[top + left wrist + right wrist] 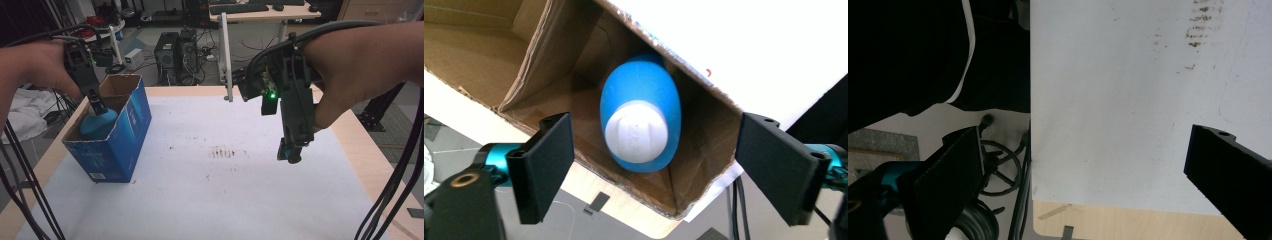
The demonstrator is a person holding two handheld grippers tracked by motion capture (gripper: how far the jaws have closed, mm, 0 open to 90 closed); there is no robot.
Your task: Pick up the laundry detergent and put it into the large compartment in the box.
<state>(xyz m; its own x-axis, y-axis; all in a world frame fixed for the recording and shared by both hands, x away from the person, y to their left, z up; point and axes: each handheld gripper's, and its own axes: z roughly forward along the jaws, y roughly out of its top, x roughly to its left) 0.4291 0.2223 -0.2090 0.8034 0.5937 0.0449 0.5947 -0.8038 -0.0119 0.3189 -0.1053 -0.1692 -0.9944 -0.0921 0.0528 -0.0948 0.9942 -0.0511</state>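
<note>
Blue plastic bottle with a white round cap sits inside the open blue cardboard box, standing in one inner corner with its cap facing up toward me. My left fingers are spread wide, one to each side of the bottle, and neither touches it; from the left gripper view I am looking straight down past them into the box. In the high view my left gripper hangs at the mouth of the box, just above the bottle's rounded blue shoulder.

My right gripper hovers well away from the box, over the bare white tabletop, with its fingers parted and holding nothing.

As I judge it, the placing is essentially done: the bottle rests in the box and my grip on it is released. What is left looks small: lifting my left gripper clear of the box's torn cardboard rim without nudging the bottle. I see no other loose item on the tabletop beside the box, only some brown marks beyond it.
</note>
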